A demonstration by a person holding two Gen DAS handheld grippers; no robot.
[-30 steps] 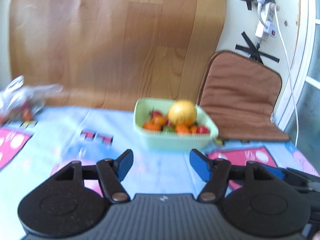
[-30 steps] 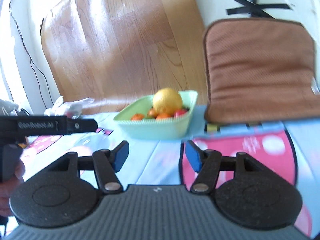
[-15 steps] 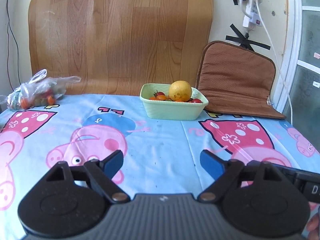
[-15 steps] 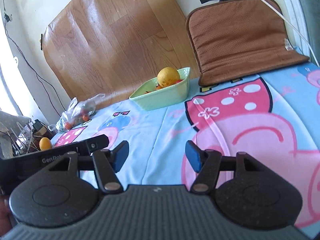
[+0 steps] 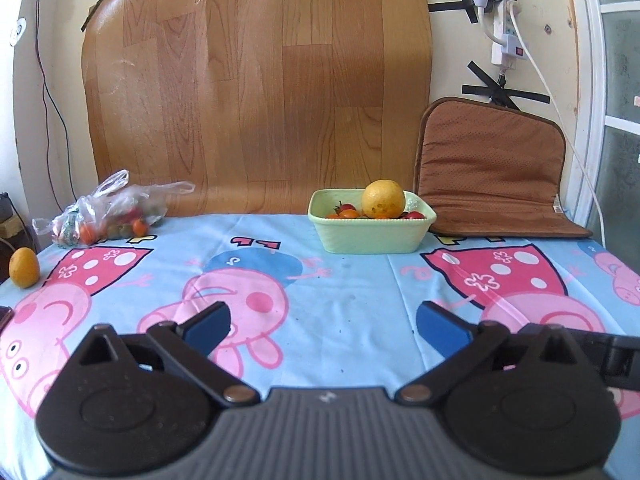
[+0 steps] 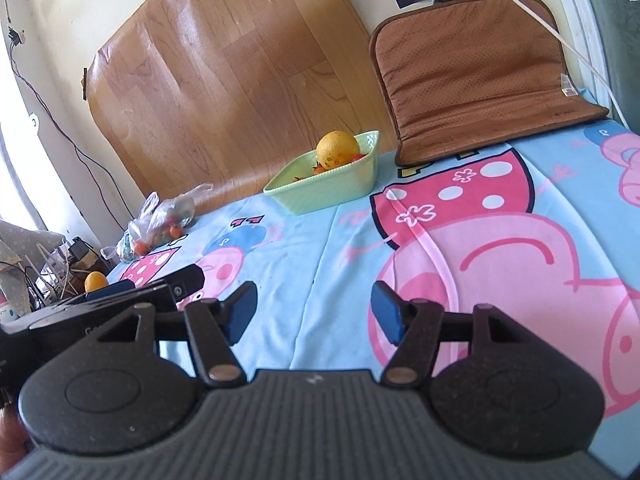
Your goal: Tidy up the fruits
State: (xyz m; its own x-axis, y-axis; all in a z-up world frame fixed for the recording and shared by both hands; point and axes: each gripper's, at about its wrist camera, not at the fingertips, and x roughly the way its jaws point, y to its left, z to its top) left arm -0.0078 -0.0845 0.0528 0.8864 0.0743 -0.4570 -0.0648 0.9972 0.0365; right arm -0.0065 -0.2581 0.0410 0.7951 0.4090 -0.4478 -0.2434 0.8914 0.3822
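Observation:
A pale green bowl (image 5: 372,236) stands at the back of the table and holds a large orange (image 5: 383,199) and small red and orange tomatoes. It also shows in the right wrist view (image 6: 326,186). A clear plastic bag of small fruits (image 5: 108,212) lies at the back left. A loose orange (image 5: 24,267) sits at the left table edge. My left gripper (image 5: 322,330) is open and empty, well in front of the bowl. My right gripper (image 6: 314,316) is open and empty over the cloth, with the left gripper's body beside it at left.
A cartoon pig tablecloth (image 5: 320,280) covers the table. A brown cushion (image 5: 492,176) leans on the wall at the back right. A wood-pattern sheet (image 5: 256,80) covers the wall behind. A white cable and power strip (image 5: 508,36) hang at the right.
Both grippers have pulled back from the bowl toward the table's front. The bowl now looks smaller and farther, and the left gripper's jaws stand wider apart.

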